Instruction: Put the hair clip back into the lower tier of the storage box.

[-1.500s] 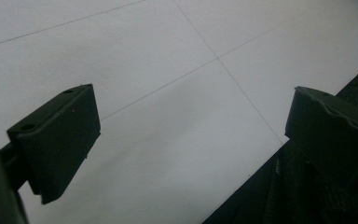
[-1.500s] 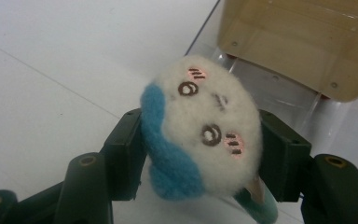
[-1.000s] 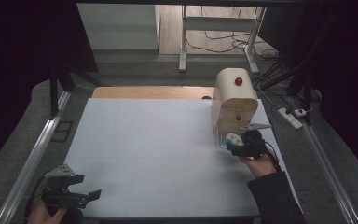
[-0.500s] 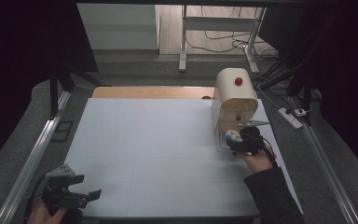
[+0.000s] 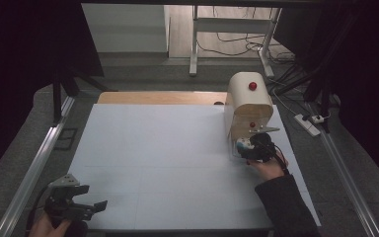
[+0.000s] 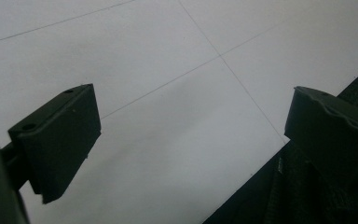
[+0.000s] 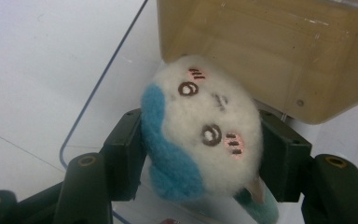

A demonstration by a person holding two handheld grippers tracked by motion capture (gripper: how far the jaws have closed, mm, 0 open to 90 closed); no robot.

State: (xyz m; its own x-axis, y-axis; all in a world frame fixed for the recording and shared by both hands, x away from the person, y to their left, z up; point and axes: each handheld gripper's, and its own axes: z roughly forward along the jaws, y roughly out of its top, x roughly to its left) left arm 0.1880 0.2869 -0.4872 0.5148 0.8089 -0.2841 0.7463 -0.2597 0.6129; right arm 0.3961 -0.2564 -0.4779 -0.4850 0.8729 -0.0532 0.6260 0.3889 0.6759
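Two grippers, one toy, three views. High view: right gripper [image 5: 249, 146] at centre right, at the mouth of a rounded beige wooden box with red knobs [image 5: 248, 106], apparently to set its load inside; left gripper [image 5: 86, 207] idle at lower left over the white tabletop [image 5: 158, 148]. Left gripper view: jaws wide, nothing between. Right gripper view: white-and-blue plush toy with embroidered face [image 7: 205, 128] clamped between both pads, frame centre, just before the box opening at upper right.

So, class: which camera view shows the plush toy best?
The right gripper view: the plush toy sits close up between the right gripper jaws, face and blue patch clear. The high view shows a small white-blue blob; the left gripper view shows table.
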